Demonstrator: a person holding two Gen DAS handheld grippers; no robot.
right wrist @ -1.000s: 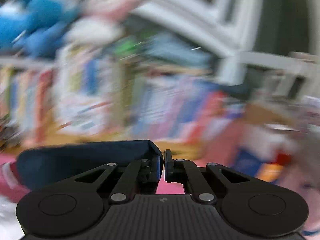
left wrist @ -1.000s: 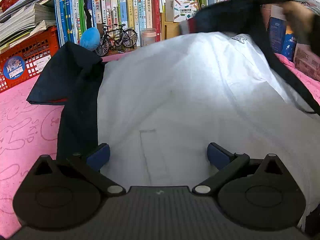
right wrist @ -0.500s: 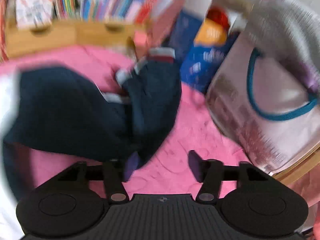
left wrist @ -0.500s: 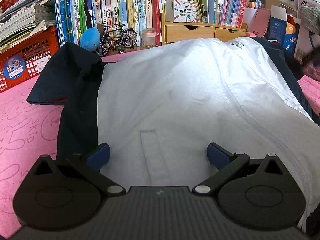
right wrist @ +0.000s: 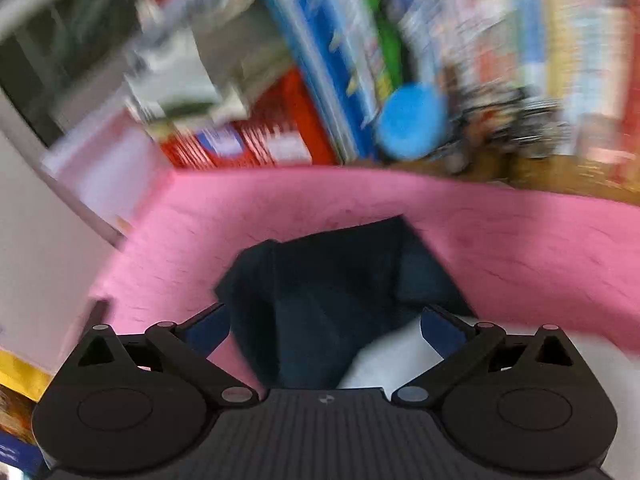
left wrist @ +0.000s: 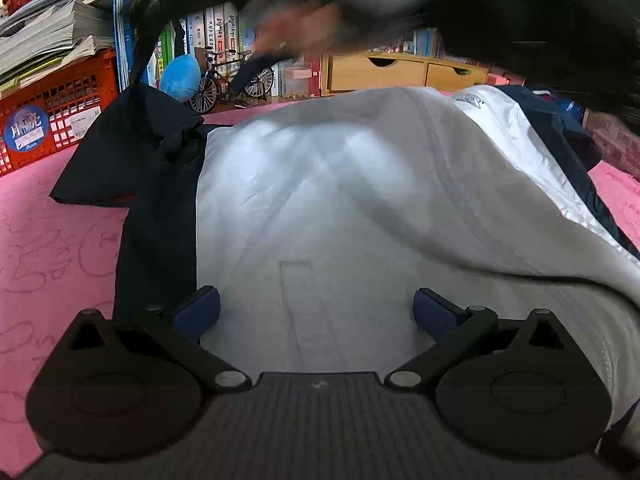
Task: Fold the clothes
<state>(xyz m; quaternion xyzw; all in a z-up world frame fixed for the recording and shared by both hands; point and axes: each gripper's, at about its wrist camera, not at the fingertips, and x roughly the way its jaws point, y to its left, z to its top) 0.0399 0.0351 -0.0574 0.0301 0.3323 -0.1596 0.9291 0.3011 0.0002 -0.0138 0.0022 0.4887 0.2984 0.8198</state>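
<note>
One jacket, two drawers

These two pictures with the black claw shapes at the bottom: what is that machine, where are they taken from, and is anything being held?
There is no robot here. A person holds a two-finger gripper in each hand, and a wide-angle camera on each one looks forward along its fingers.

The sharp picture comes from the left gripper. Its blue-padded jaws stand wide apart over a white and navy jacket spread on a pink patterned cloth. They grip nothing. Behind stand a red plastic crate, a small model bicycle and rows of books. The dark blur across the top is the person's arm and hand passing by.

The blurred picture comes from the right gripper, which is moving fast. Its jaws are opening, above a navy sleeve of the jacket, with the pads not pressing on it.
</note>
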